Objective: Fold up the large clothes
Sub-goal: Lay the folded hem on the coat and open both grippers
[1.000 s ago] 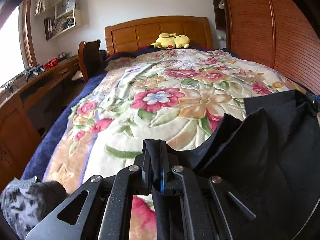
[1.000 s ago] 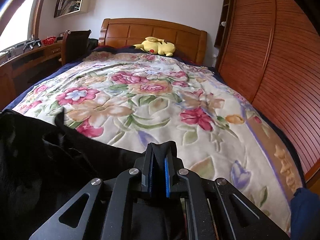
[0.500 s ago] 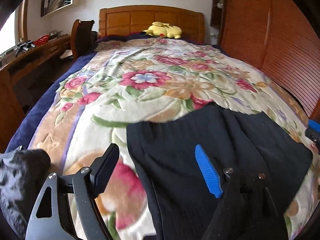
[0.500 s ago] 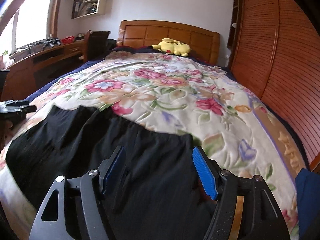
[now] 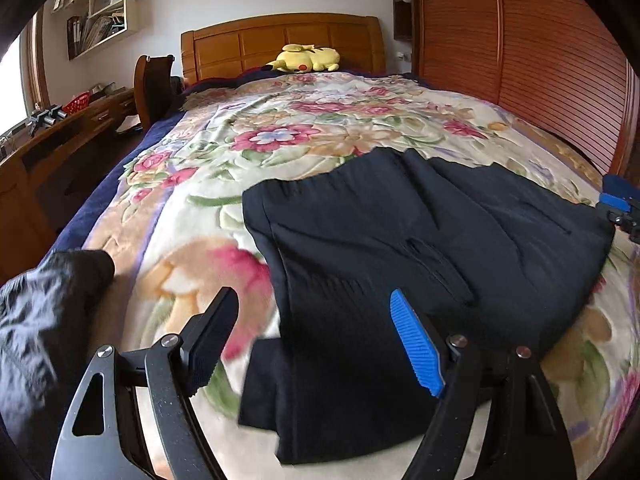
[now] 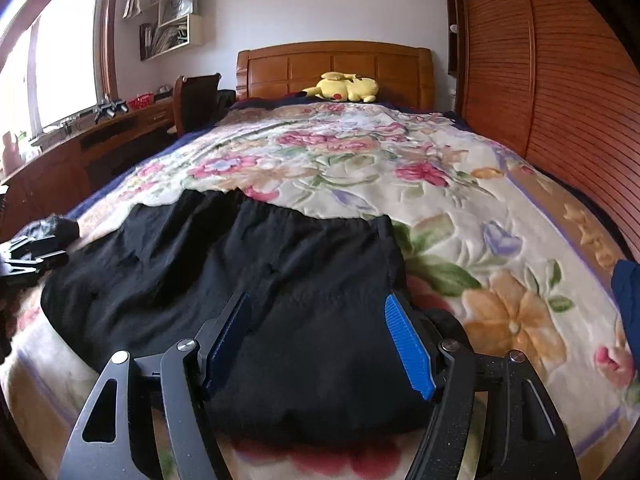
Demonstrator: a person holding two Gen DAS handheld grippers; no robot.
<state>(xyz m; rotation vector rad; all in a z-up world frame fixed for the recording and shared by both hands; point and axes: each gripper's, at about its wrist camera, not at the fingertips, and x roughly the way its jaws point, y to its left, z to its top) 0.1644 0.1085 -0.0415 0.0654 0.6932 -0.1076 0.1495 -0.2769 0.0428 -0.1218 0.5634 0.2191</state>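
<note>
A bed (image 5: 320, 128) with a flowered blanket (image 6: 460, 208) is filling most of both views, its wooden headboard (image 5: 280, 44) standing at the far end and a slatted wooden wall (image 6: 580, 100) running along its right side. A wooden desk (image 5: 60, 132) is lining the room to the left of the bed.

The black garment (image 5: 400, 248) is lying spread on the near part of the blanket, folded over itself into a broad, roughly rectangular slab. Its cloth is looking dark and matte, with soft creases and a ridge running down the middle, and a lower layer is sticking out at the near left edge. A second crumpled dark cloth (image 5: 44, 320) is lying at the bed's near left corner, apart from the garment.

A yellow plush toy (image 6: 344, 88) is resting by the headboard.

The left tongs (image 5: 316, 344) are hanging wide over the garment's near left edge, gripping nothing. The right tongs (image 6: 320, 336) are likewise gaping wide above its near right part, empty.
</note>
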